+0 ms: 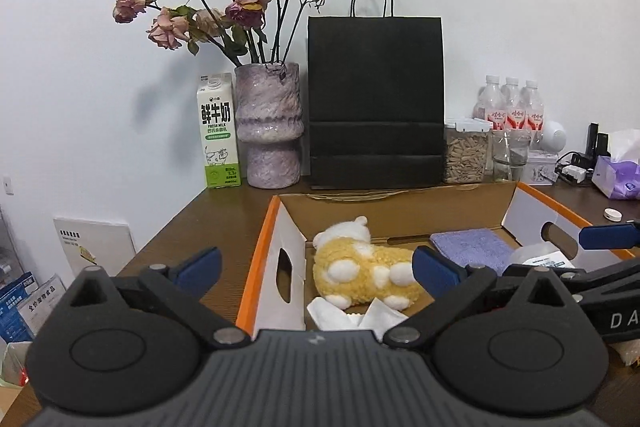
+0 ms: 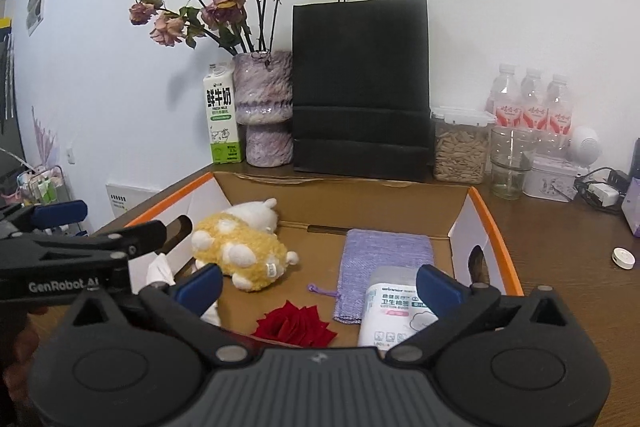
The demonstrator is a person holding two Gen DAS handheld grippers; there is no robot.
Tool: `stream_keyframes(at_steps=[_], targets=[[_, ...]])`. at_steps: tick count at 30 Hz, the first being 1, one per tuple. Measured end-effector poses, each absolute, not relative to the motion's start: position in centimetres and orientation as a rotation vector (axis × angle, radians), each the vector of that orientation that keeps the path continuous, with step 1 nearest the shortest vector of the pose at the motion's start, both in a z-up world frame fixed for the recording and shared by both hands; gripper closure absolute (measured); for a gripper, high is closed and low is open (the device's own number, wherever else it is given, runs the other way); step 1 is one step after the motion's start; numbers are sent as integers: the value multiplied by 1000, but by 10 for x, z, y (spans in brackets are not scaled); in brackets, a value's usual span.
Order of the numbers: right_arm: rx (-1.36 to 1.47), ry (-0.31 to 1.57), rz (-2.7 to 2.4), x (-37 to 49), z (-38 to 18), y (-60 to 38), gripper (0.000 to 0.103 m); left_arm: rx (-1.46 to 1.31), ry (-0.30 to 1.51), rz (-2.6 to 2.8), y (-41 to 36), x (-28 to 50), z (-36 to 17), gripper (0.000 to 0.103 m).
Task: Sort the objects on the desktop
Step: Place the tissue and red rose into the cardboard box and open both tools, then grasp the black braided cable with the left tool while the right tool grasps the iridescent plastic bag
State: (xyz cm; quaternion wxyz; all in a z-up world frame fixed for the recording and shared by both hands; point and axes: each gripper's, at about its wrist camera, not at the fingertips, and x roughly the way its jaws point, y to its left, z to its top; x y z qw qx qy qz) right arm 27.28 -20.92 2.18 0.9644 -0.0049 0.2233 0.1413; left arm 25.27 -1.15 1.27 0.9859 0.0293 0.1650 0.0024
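Currently we hold both the left gripper (image 1: 316, 269) and right gripper (image 2: 318, 285) with jaws apart and empty over the cardboard box (image 2: 496, 223), which holds the plush toy (image 2: 240, 247), purple pouch (image 2: 384, 251), red flower (image 2: 294, 325) and cotton-bud pack (image 2: 394, 311). We judge the crowded grippers could knock together or crush the flower. Legible: "COTTON BUDS" on the pack, "FRESH MILK" on the milk carton (image 1: 218, 131), "GenRobot" on the left gripper.

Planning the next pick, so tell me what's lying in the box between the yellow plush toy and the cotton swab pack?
In the right wrist view, a red flower and a purple pouch lie between the plush toy and the cotton swab pack.
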Motion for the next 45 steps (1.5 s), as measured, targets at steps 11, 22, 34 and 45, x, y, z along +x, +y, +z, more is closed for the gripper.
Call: stream_keyframes(at_steps=[11,22,34,45], targets=[[-36,441,276,268,23,-206,0,69,324,11,-13,251,11,0],[-60,375,258,250,36,-206,0,67,283,27,-12,239,16,0],[-79,347,220,206,60,-229,0,30,312,42,-1,216,23,0],[-87,424,157,162,39,-265,0,34,405,27,9,185,13,0]])
